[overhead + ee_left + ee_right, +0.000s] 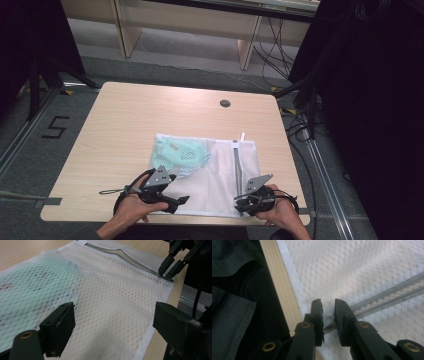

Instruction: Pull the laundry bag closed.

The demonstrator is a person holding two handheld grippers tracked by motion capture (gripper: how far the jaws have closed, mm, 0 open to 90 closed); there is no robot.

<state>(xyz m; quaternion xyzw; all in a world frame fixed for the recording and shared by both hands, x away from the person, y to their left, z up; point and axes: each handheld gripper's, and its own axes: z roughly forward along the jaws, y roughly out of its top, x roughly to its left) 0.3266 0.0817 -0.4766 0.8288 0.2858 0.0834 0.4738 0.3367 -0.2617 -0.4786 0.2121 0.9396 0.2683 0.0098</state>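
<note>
The right gripper [328, 311] pinches a fold of the mesh bag [215, 172] at the near end of the zipper [387, 298], most likely to hold this corner steady while the zipper is worked. The left gripper [113, 323] has its jaws spread wide and hovers over the bag's near part, holding nothing; it seems ready to help. The bag lies flat on the table [125, 125], near the front edge, between both hands. There is one bag, one zipper, and one green item [177, 150] inside, at its far left.
</note>
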